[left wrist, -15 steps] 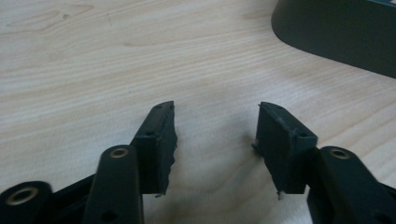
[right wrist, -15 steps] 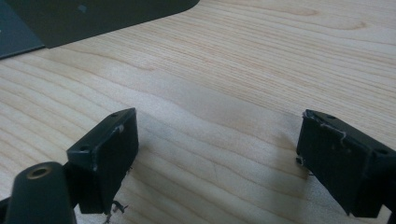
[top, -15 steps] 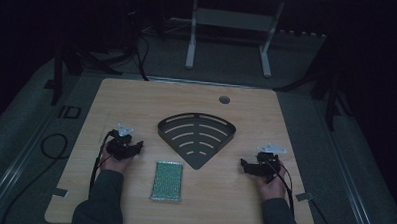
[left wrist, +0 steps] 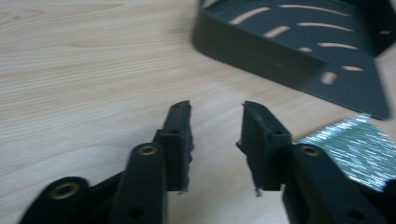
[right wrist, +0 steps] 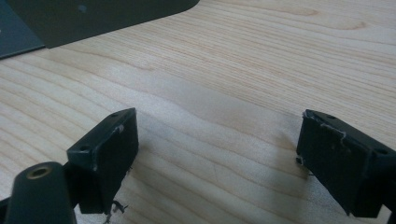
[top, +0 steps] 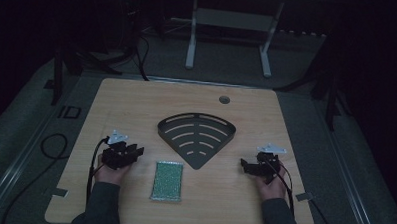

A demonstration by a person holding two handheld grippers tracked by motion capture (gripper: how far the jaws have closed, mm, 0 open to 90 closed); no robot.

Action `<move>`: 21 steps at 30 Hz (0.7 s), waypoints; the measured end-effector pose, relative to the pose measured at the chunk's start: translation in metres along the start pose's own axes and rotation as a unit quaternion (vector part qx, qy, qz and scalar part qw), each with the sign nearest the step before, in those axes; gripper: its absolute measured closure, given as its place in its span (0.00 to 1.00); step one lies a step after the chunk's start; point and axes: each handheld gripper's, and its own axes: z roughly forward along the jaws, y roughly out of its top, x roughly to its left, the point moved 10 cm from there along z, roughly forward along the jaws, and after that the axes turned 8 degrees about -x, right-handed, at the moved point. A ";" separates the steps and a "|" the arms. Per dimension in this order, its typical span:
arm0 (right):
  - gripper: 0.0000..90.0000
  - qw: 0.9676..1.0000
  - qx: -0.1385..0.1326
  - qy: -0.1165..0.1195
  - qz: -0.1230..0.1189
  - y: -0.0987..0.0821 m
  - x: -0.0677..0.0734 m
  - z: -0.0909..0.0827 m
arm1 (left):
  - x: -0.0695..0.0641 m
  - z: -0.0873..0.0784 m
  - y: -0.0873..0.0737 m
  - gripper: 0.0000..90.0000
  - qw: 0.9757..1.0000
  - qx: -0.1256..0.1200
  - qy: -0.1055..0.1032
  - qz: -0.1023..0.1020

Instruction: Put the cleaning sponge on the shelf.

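A black fan-shaped slotted tray [top: 197,135] lies flat at the middle of the wooden table [top: 136,105]. A green sponge pad [top: 167,180] lies in front of it, toward the near edge. My left gripper [top: 135,151] rests left of the sponge, held by a hand, its jaws open with nothing between them. In the left gripper view my left gripper [left wrist: 215,112] points at bare wood, with the tray [left wrist: 299,51] ahead to the right and the sponge [left wrist: 355,144] at right. My right gripper [top: 245,165] sits right of the tray. In the right gripper view my right gripper [right wrist: 217,126] stands wide open over bare wood.
A round cable hole [top: 224,99] sits near the table's far edge. A white desk frame [top: 229,23] stands on the floor beyond. Cables [top: 55,147] trail on the floor at left. Tape tabs mark the near corners [top: 303,197].
The left gripper has shifted slightly; the right gripper stays about where it was. Tray and sponge have not moved.
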 end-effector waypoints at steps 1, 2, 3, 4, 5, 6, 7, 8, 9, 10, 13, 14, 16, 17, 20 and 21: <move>0.14 1.000 0.000 0.000 0.000 0.000 0.000 0.000 | 0.000 0.000 0.000 0.76 1.000 0.000 0.000 0.000; 0.14 1.000 0.000 0.000 0.000 0.000 0.000 0.000 | -0.005 -0.003 0.000 0.76 1.000 -0.001 -0.007 0.002; 0.14 1.000 0.000 0.000 0.000 0.000 0.000 0.000 | -0.008 -0.004 0.000 0.84 1.000 -0.001 -0.012 0.004; 0.14 1.000 0.000 0.000 0.000 0.000 0.000 0.000 | -0.013 -0.006 0.000 0.84 1.000 -0.002 -0.023 0.005; 0.14 1.000 0.000 0.000 0.000 0.000 0.000 0.000 | -0.020 -0.008 0.000 0.93 0.999 -0.005 -0.038 0.007; 0.14 1.000 0.000 0.000 0.000 0.000 0.000 0.000 | -0.026 -0.010 0.000 0.93 0.999 -0.007 -0.049 0.012; 0.14 1.000 0.000 0.000 0.000 0.000 0.000 0.000 | -0.031 -0.011 -0.001 0.97 0.998 -0.007 -0.053 0.021; 0.14 1.000 0.000 0.000 0.000 0.000 0.000 0.000 | -0.036 -0.012 -0.001 0.99 0.998 -0.005 -0.057 0.027; 0.14 1.000 0.000 0.000 0.000 0.000 0.000 0.000 | -0.041 -0.013 -0.002 1.00 0.997 -0.002 -0.066 0.029; 0.14 1.000 0.000 0.000 0.000 0.000 0.000 0.000 | -0.046 -0.014 -0.003 1.00 0.997 0.001 -0.070 0.035; 0.14 1.000 0.000 0.000 0.000 0.000 0.000 0.000 | -0.058 -0.017 -0.009 1.00 0.996 0.014 -0.081 0.048; 0.14 1.000 0.000 0.000 0.000 0.000 0.000 0.000 | -0.062 -0.018 -0.011 1.00 0.995 0.018 -0.083 0.052; 0.14 1.000 0.000 0.000 0.000 0.000 0.000 0.000 | -0.068 -0.020 -0.016 1.00 0.994 0.027 -0.090 0.058; 0.14 1.000 0.000 0.000 0.000 0.000 0.000 0.000 | -0.072 -0.020 -0.018 1.00 0.993 0.032 -0.093 0.061; 0.14 1.000 0.000 0.000 0.000 0.000 0.000 0.000 | -0.079 -0.021 -0.024 1.00 0.992 0.041 -0.098 0.069; 0.14 1.000 0.000 0.000 0.000 0.000 0.000 0.000 | -0.084 -0.019 -0.031 1.00 0.990 0.053 -0.099 0.080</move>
